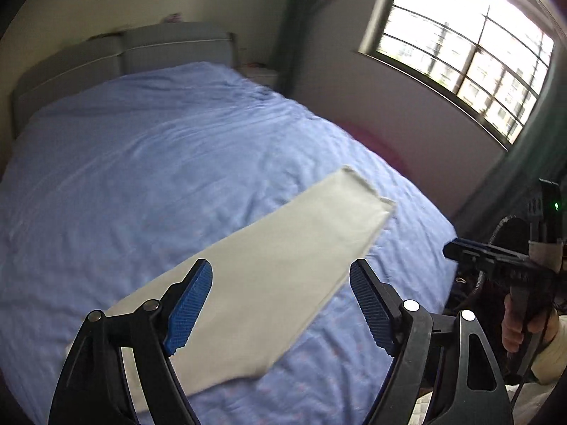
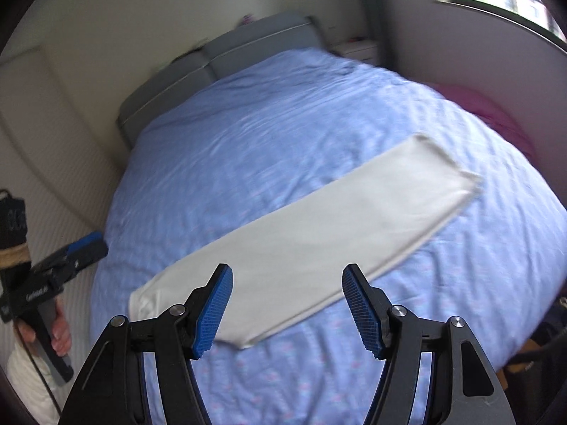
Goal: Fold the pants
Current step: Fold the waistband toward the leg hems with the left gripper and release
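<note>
Your left tongs [image 1: 281, 304] hang released above the bed [image 1: 141, 163], blue pads spread wide and holding nothing. Your right tongs [image 2: 287, 306] are likewise released and empty. The white pants [image 2: 304, 244] lie flat on the light blue bedcover, folded lengthwise into one long narrow strip that runs diagonally from the near left toward the far right edge of the bed. Both tongs hover over the near end of the strip, apart from the fabric. A grey headboard [image 2: 226, 56] stands at the far end, and a barred window [image 1: 460, 42] lights the right wall.
</note>
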`<state>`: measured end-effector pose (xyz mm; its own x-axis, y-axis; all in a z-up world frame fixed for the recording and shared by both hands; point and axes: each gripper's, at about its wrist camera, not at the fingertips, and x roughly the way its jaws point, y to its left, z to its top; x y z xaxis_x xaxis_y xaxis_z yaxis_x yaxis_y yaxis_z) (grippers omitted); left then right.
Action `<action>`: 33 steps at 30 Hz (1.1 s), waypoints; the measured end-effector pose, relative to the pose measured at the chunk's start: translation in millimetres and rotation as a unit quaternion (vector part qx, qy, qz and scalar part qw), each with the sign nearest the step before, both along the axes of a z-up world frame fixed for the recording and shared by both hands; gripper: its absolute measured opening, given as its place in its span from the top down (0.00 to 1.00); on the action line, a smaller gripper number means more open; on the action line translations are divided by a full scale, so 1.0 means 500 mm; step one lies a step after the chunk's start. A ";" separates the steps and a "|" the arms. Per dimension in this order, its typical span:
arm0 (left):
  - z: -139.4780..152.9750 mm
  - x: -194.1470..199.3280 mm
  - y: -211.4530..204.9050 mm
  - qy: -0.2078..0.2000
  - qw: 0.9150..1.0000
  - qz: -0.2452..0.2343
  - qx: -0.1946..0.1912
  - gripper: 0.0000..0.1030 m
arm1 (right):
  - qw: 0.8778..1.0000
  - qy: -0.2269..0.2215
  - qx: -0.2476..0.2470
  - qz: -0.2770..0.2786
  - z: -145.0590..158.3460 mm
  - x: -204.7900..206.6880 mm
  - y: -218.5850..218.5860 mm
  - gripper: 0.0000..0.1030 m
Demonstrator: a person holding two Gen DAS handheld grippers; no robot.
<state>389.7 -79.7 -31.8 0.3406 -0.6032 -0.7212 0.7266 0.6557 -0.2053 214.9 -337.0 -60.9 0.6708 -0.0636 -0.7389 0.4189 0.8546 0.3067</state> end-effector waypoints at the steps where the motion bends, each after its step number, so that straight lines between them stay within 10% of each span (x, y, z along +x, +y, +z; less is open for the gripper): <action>1: 0.009 -0.009 -0.036 -0.004 1.000 -0.009 0.002 0.23 | 1.000 -0.005 -0.002 -0.013 0.004 -0.013 -0.037 0.36; 20: -0.096 0.134 -0.742 0.002 0.996 -0.078 0.031 0.21 | 0.993 -0.012 0.073 -0.090 -0.158 0.010 -0.635 0.46; 33: -0.386 0.282 -1.056 0.028 0.971 -0.165 0.170 0.21 | 0.965 -0.005 0.165 -0.203 -0.433 0.072 -0.770 0.63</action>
